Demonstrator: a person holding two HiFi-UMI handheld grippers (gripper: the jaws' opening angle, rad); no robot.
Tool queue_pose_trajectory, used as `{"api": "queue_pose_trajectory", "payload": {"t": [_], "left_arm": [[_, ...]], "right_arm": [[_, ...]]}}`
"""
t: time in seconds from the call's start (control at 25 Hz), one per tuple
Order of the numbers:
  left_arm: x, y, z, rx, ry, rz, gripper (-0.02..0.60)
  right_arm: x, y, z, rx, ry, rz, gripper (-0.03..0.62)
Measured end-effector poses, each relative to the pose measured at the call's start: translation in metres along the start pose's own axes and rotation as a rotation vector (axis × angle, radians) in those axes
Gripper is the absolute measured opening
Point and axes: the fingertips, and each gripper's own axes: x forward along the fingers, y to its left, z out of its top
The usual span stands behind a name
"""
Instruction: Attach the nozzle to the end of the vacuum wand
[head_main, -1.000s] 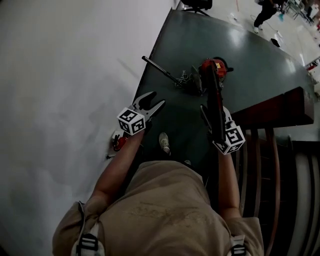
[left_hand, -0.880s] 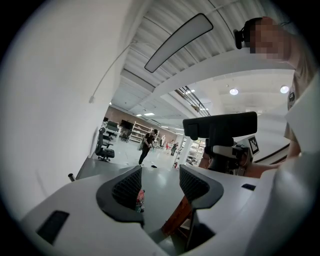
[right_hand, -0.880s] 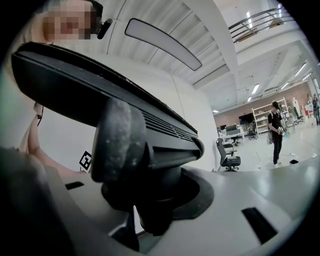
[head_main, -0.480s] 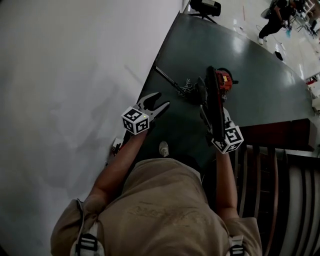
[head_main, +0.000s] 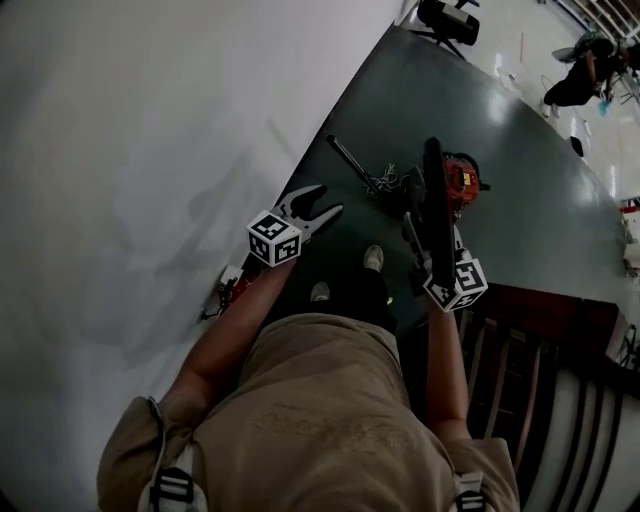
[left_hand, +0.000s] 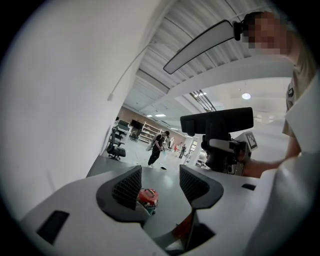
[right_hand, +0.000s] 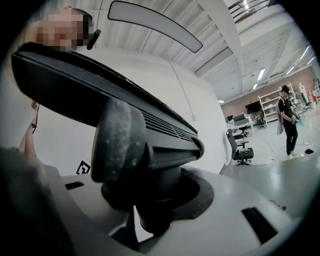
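My right gripper (head_main: 432, 235) is shut on the neck of a long black floor nozzle (head_main: 433, 205), which stands up across its jaws. In the right gripper view the nozzle (right_hand: 125, 115) fills the frame, its round neck clamped between the jaws. My left gripper (head_main: 312, 208) is open and holds nothing, at the table's near left edge. A red vacuum body (head_main: 462, 180) lies on the dark green table (head_main: 520, 190), with the thin dark wand (head_main: 350, 163) stretching left from it. Between the left jaws I see the red vacuum (left_hand: 148, 197) further off.
A white wall runs along the left. A tangle of cable (head_main: 388, 183) lies by the wand. A slatted wooden chair (head_main: 520, 370) stands at the right, an office chair (head_main: 447, 18) beyond the table's far end, and a small red item (head_main: 235, 287) on the floor.
The person has stepped closer to the table. Both grippers have moved forward with them, the nozzle still in the right one, which now overlaps the red vacuum in the head view.
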Motion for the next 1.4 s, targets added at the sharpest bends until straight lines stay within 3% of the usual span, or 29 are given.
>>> {"api": "queue_pose_trajectory", "payload": {"t": [0.88, 1.16, 1.4], "left_arm": [[0.108, 0.13, 0.001, -0.087, 0.027, 0.36, 0.25], [0.134, 0.159, -0.043, -0.142, 0.0, 0.481, 0.25], [0.145, 0.196, -0.083, -0.206, 0.005, 0.523, 0.25]], "right_arm": [[0.175, -0.14, 0.033, -0.056, 0.172, 0.326, 0.149], [0.208, -0.178, 0.015, -0.062, 0.211, 0.405, 0.149], [0.237, -0.192, 0.002, -0.084, 0.236, 0.402, 0.149]]}}
